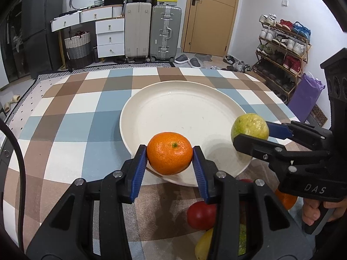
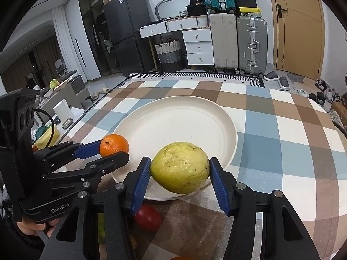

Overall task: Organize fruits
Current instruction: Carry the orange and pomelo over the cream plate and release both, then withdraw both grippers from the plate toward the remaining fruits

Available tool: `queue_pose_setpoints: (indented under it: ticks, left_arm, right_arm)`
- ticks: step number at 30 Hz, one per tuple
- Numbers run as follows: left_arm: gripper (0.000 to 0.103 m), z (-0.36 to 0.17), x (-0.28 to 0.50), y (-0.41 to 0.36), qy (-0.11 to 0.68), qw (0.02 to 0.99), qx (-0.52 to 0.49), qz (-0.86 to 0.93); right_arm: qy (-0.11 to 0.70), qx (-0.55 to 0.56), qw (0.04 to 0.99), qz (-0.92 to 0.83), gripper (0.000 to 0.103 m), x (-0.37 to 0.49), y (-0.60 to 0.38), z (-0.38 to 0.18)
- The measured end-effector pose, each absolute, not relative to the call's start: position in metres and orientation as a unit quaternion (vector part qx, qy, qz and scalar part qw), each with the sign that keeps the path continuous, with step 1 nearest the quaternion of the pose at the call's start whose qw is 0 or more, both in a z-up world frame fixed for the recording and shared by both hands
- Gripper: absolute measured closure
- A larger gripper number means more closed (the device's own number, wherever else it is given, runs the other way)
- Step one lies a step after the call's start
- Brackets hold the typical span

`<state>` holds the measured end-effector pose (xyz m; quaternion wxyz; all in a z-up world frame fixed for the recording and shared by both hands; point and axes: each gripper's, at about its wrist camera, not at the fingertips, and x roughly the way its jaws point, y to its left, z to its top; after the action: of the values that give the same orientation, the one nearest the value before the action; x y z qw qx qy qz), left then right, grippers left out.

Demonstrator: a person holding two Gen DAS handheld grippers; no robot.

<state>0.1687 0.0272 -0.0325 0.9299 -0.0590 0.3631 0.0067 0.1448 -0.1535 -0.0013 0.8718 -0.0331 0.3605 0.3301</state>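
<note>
My left gripper (image 1: 170,153) is shut on an orange mandarin (image 1: 169,153) and holds it above the near rim of a large cream plate (image 1: 173,108). My right gripper (image 2: 180,169) is shut on a yellow-green guava (image 2: 180,167) over the plate's near edge (image 2: 173,119). In the left wrist view the guava (image 1: 249,127) and right gripper (image 1: 252,135) are at the plate's right rim. In the right wrist view the mandarin (image 2: 114,145) and left gripper (image 2: 111,149) are at the plate's left rim.
The plate sits on a checked tablecloth (image 1: 76,112). A red fruit (image 1: 200,215), a yellow-green fruit (image 1: 203,246) and an orange fruit (image 1: 286,200) lie on the cloth below the grippers. The red fruit also shows in the right wrist view (image 2: 148,217). Suitcases and drawers stand behind the table.
</note>
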Motion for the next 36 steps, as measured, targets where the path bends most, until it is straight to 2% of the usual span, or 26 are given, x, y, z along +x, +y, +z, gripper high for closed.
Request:
queue_pose_setpoints:
  ticks: [10, 12, 14, 15, 18, 19, 21, 24, 25, 28, 36]
  left_arm:
    - [0.063, -0.032, 0.167, 0.029, 0.364, 0.929, -0.07, 0.003]
    - [0.059, -0.031, 0.166, 0.03, 0.364, 0.928, -0.075, -0.001]
    - [0.042, -0.03, 0.165, 0.032, 0.366, 0.928, -0.077, 0.002]
    - [0.038, -0.028, 0.163, 0.032, 0.365, 0.928, -0.077, 0.005]
    - [0.027, -0.022, 0.157, 0.034, 0.356, 0.931, -0.078, 0.007]
    - [0.02, -0.02, 0.155, 0.035, 0.354, 0.932, -0.077, 0.009]
    - [0.018, -0.016, 0.149, 0.035, 0.345, 0.936, -0.072, 0.014]
    - [0.01, -0.012, 0.141, 0.037, 0.34, 0.937, -0.07, 0.022]
    - [0.001, -0.011, 0.138, 0.038, 0.338, 0.938, -0.071, 0.024]
    - [0.0, -0.007, 0.131, 0.04, 0.334, 0.939, -0.073, 0.026]
    - [0.0, 0.004, 0.111, 0.044, 0.324, 0.943, -0.073, 0.03]
  right_arm:
    - [0.355, -0.026, 0.877, 0.322, 0.047, 0.148, -0.158, -0.003]
    - [0.348, -0.023, 0.88, 0.322, 0.047, 0.147, -0.16, 0.0]
    - [0.344, -0.025, 0.883, 0.319, 0.047, 0.146, -0.163, 0.003]
    - [0.343, -0.023, 0.883, 0.319, 0.047, 0.146, -0.166, 0.003]
    - [0.341, -0.019, 0.884, 0.319, 0.04, 0.145, -0.171, 0.005]
    - [0.34, -0.02, 0.885, 0.318, 0.039, 0.144, -0.173, 0.006]
    - [0.337, -0.026, 0.886, 0.317, 0.033, 0.142, -0.176, 0.008]
    - [0.334, -0.029, 0.885, 0.322, 0.02, 0.138, -0.181, 0.009]
    - [0.334, -0.029, 0.884, 0.326, 0.014, 0.137, -0.183, 0.009]
    - [0.338, -0.043, 0.88, 0.331, 0.004, 0.13, -0.183, 0.007]
    - [0.334, -0.065, 0.873, 0.348, 0.0, 0.112, -0.189, 0.004]
